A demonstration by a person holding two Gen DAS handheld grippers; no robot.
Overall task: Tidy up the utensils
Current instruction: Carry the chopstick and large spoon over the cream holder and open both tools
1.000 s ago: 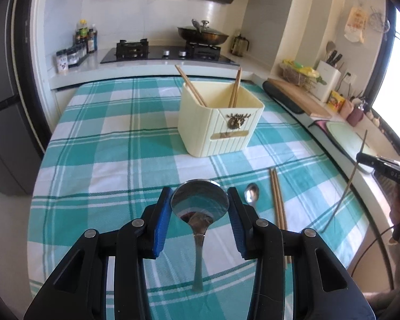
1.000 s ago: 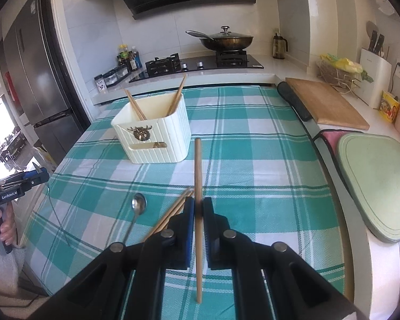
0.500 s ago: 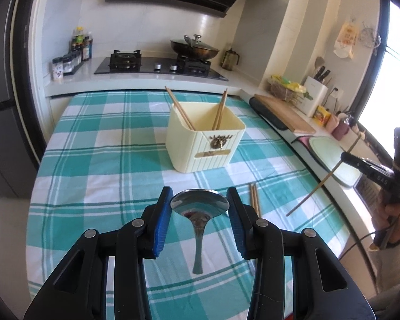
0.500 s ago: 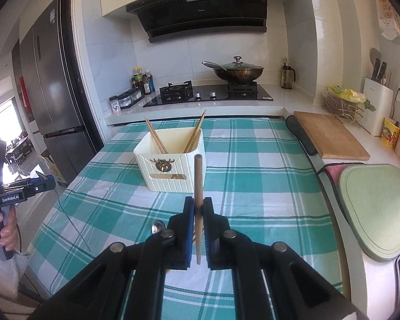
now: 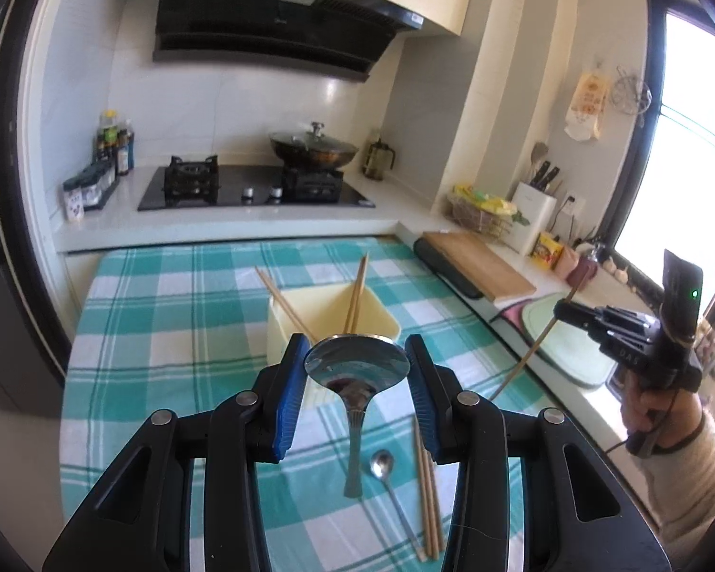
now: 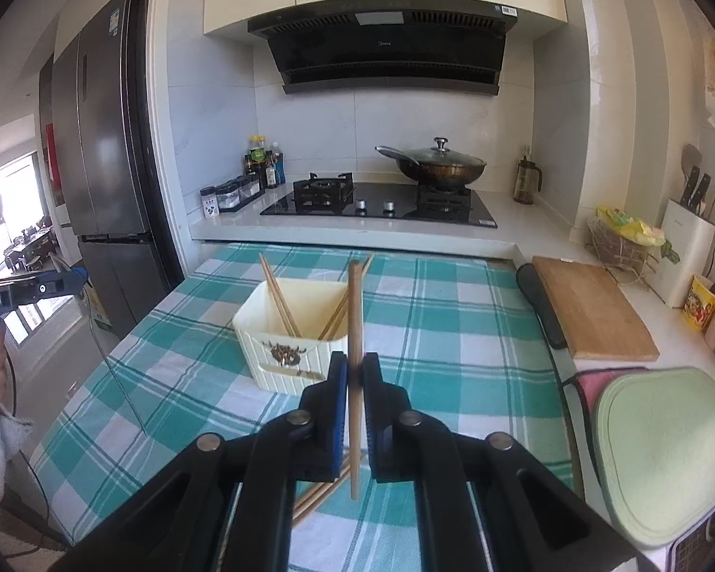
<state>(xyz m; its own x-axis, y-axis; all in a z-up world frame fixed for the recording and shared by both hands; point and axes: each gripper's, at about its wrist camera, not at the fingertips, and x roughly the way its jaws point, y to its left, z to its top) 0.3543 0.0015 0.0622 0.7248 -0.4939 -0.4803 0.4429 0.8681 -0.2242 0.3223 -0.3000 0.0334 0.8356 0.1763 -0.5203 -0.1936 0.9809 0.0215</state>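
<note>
Tongs both sit higher than before: left tongs grasp one big spoon, right tongs one chopstick; yellow box holds three chopsticks.

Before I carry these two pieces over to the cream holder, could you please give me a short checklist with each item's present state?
1. Left hand-held gripper shut on the large spoon, gripped across the bowl: ok.
2. Right hand-held gripper shut on the single chopstick, gripped partway along its length: ok.
3. Both pieces lifted clear of the checked tablecloth: ok.
4. Holder upright with open top and free room beside the chopsticks inside: ok.
5. Small spoon and chopstick pair left on the cloth: not ok, to be collected.
6. Whether the large spoon's grip is firm enough: cannot tell.
</note>
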